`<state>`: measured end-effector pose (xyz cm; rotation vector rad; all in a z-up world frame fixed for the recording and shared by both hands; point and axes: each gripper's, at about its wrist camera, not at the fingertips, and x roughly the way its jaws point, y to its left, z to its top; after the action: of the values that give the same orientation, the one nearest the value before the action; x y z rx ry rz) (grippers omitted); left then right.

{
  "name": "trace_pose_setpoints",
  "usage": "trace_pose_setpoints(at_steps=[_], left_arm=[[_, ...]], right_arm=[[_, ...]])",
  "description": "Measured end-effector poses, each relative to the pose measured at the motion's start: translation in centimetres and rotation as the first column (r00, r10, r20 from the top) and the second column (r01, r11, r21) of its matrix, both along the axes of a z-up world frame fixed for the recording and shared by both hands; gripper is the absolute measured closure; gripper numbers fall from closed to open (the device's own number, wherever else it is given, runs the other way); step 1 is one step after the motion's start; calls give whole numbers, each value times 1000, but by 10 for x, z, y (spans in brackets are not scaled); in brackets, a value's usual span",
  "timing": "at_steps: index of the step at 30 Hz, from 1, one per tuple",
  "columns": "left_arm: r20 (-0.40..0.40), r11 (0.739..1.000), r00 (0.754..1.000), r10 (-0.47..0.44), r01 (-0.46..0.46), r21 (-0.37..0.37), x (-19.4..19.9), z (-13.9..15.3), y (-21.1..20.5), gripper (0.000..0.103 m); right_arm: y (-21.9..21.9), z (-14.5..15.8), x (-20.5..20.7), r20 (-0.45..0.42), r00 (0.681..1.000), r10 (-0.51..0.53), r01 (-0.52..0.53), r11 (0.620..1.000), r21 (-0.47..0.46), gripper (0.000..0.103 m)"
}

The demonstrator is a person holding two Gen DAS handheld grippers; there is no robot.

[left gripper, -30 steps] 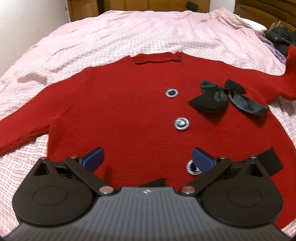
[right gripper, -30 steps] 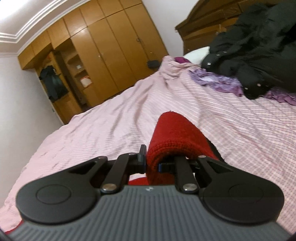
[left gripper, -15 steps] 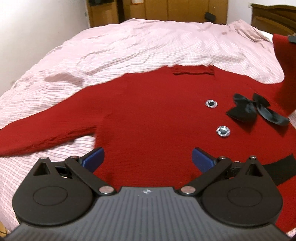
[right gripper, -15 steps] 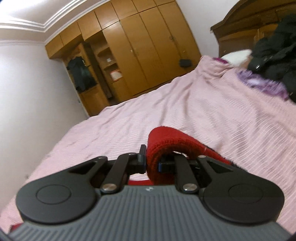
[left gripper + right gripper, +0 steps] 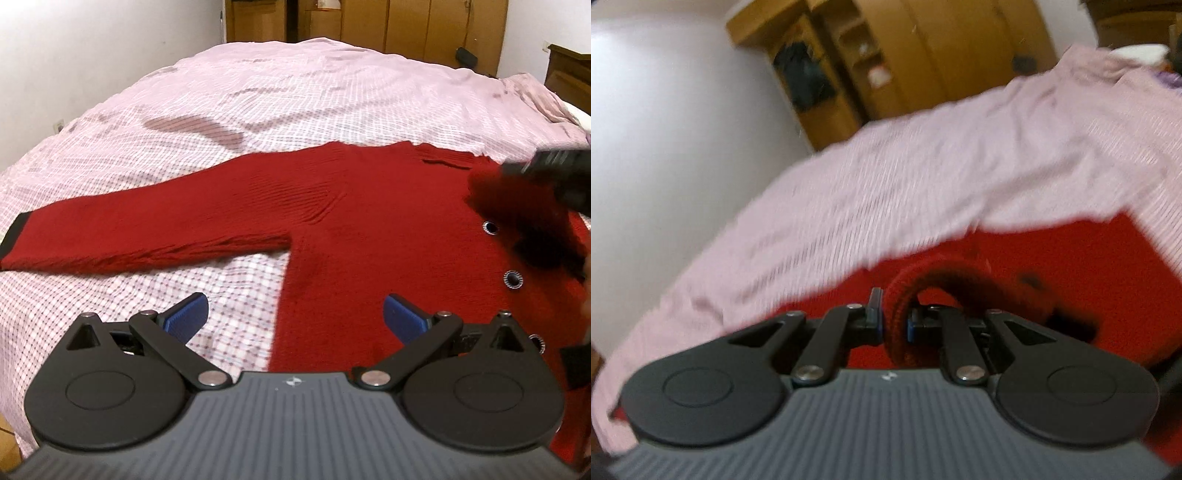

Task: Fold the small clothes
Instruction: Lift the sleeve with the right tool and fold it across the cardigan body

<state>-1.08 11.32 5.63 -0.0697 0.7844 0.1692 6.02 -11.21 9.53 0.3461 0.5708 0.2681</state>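
A small red knit cardigan [image 5: 369,229] lies flat on the pink checked bed [image 5: 258,110], silver buttons down its front and its left sleeve [image 5: 147,229] stretched out to the left. My left gripper [image 5: 295,317] is open and empty, low over the cardigan's lower left side edge. My right gripper [image 5: 894,325] is shut on the red sleeve cuff [image 5: 901,306] and holds it over the cardigan's body [image 5: 1071,251]. The right gripper also shows blurred in the left wrist view [image 5: 554,173], above the buttons. The black bow is mostly hidden under it.
Wooden wardrobes [image 5: 923,66] stand beyond the bed's far end. A white wall [image 5: 92,55] runs along the left side of the bed. A dark wooden headboard [image 5: 569,77] is at the far right.
My left gripper has swung left, bringing the left sleeve into view. My right gripper has carried the right sleeve cuff inward and down over the cardigan's front, covering the bow.
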Motion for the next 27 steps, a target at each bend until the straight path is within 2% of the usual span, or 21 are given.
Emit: trace_pose_setpoints(at_steps=[4, 6, 9, 11, 13, 18, 21, 23, 27], left_arm=[[-8, 1000, 1000, 16, -16, -19, -1, -5, 9, 0], [-9, 999, 1000, 19, -20, -29, -1, -6, 11, 0], [-7, 999, 1000, 20, -20, -37, -2, -6, 11, 0], [-1, 999, 1000, 14, -14, -39, -1, -3, 9, 0], [10, 1000, 1000, 2, -2, -31, 0, 2, 4, 0], [42, 999, 998, -43, 44, -18, 6, 19, -13, 0], [58, 996, 995, -78, 81, -46, 14, 27, -27, 0], [66, 993, 992, -109, 111, -36, 20, 32, -39, 0], [79, 982, 979, -189, 190, -4, 34, 38, -73, 0]], right_arm=[[18, -22, -8, -78, 996, 31, -33, 999, -25, 86], [15, -27, -6, -109, 993, 40, -40, 999, -3, 82], [7, -23, -6, -132, 989, 65, -57, 996, 63, 65], [4, -19, -9, -138, 987, 86, -74, 993, 91, 45], [1, -12, -19, -126, 987, 102, -90, 991, 103, 34], [-13, -3, -47, -133, 986, 105, -87, 987, 132, 34], [-36, -5, -65, -136, 989, 51, -29, 987, 155, 34], [-54, -6, -77, -137, 991, 5, 17, 987, 158, 34], [-88, -2, -91, -128, 987, -100, 112, 990, 88, 34]])
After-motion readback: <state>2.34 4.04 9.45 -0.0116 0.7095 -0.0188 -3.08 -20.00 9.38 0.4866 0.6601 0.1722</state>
